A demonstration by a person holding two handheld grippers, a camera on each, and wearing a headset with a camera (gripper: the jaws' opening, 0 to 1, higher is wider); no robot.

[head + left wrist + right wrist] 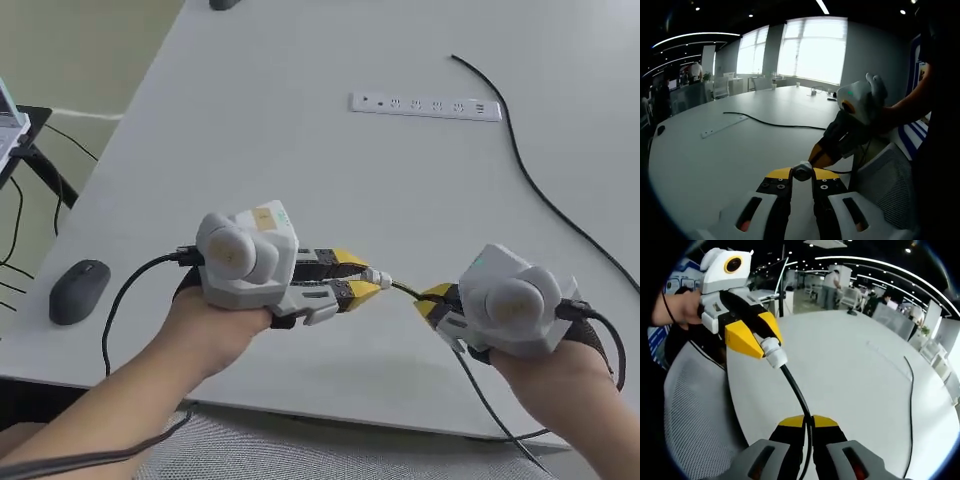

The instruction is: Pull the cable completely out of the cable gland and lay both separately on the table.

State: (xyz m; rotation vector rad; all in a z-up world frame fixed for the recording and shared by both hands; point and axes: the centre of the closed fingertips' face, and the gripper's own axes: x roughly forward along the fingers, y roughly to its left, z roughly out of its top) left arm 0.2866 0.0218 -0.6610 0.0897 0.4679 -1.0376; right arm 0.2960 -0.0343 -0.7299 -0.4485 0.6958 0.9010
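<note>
Open-plan office space with wide windows lay behind the work, and a large pale table (pixel 300 180) stretched away beyond both grippers' tips. Far ahead of the tools lay a white power strip (pixel 425 105) with a black lead (pixel 540 190) curving past it, and a dark mouse (pixel 78 290) sat well out to the left gripper's outer side. The left gripper (pixel 365 282) and right gripper (pixel 432 300) were held tip to tip, near one another, over the table's near edge. The left gripper's jaws were closed around the cable gland (pixel 378 279), which stuck out just past their yellow tips. The right gripper's jaws were pinched tight on the cable (pixel 405 291), a short way down from the gland. The step in hand looked like the pull itself: gland anchored on one side, cable clamped on the other, the two not yet separated. The next move probably called for drawing the right gripper straight back along the cable's line while the left held firm, perhaps regripping if the length was long. The cable was thin, black and glossy, bowing gently between the tools and trailing back past the right gripper. The gland was small, white and ribbed, with the cable leaving its nose; how much cable remained inside could not be told.
</note>
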